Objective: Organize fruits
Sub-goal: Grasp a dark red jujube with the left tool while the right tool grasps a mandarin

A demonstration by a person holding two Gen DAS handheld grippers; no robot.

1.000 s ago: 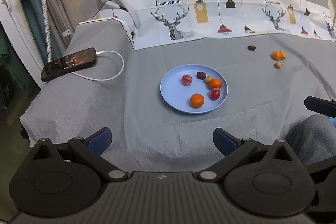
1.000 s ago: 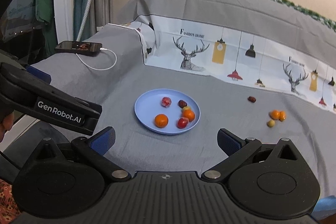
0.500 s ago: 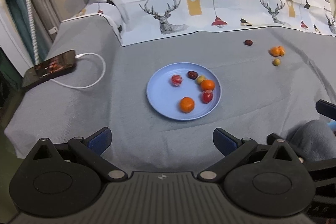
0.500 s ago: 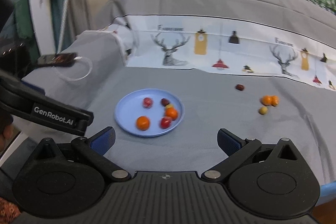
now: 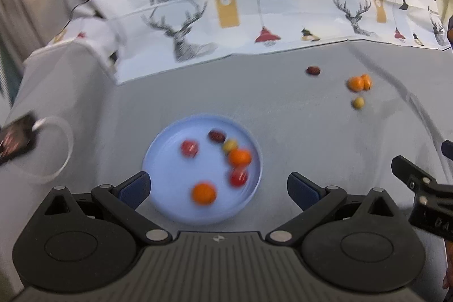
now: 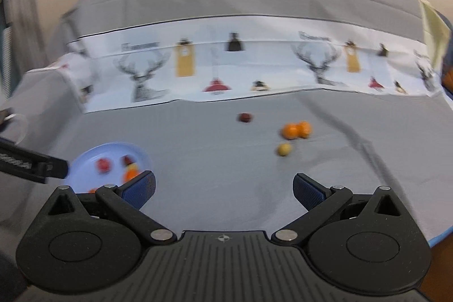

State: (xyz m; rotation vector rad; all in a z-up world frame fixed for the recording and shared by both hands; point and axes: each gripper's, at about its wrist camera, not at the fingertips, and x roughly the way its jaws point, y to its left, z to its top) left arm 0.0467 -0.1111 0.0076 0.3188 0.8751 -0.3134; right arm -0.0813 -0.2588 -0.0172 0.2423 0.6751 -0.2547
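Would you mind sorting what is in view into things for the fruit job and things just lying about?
For the job: blue plate with six fruits; loose dark fruit, orange pair, yellow fruit.
Lying about: phone, white cable, deer-print cloth.

The plate is pale blue and holds red, orange, yellow and dark maroon fruits. The cloth is plain grey, crossed by a white band printed with grey stag heads, mustard tags and red and black lamps. Both grippers are black with blue finger pads.
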